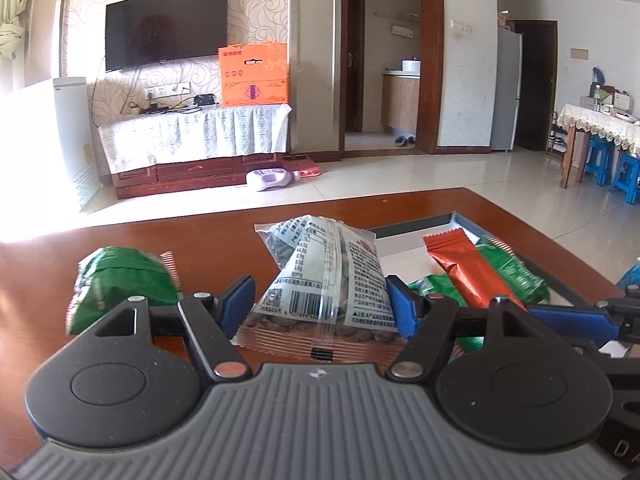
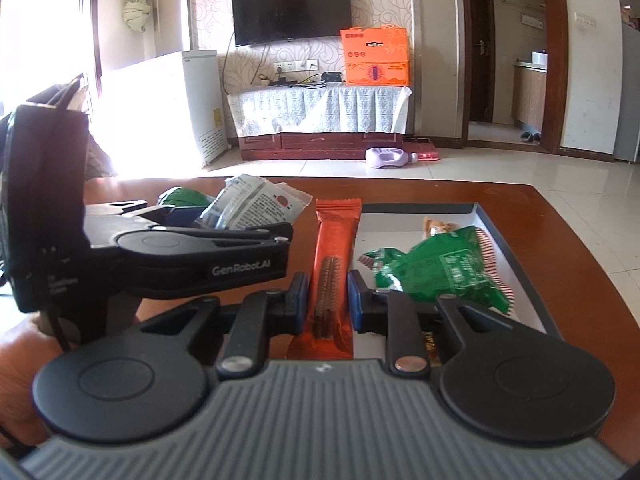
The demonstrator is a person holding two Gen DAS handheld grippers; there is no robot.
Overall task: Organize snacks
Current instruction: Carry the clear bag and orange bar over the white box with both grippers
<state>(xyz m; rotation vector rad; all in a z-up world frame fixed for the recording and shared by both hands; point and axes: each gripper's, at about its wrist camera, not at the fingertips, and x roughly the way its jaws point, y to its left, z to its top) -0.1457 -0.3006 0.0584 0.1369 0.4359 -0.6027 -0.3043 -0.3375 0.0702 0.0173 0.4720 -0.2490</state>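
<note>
Two snack packets are held above the table [image 1: 200,240]. From the left wrist view, the left gripper [image 1: 320,304] is clamped across a clear seed packet [image 1: 324,276]; light, crinkly and slippery, it is best held by its sides. From the right wrist view, the right gripper [image 2: 329,300] is closed tight on a thin orange bar [image 2: 334,264] beside the tray [image 2: 516,248]; the bar is judged light and crushable.

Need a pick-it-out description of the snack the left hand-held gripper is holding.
On the brown table, left of the shallow box, look between the blue pads of the left hand-held gripper. The clear snack packet there shows dark seeds, printed text and a barcode; its neighbours are opaque green or orange wrappers.
</note>
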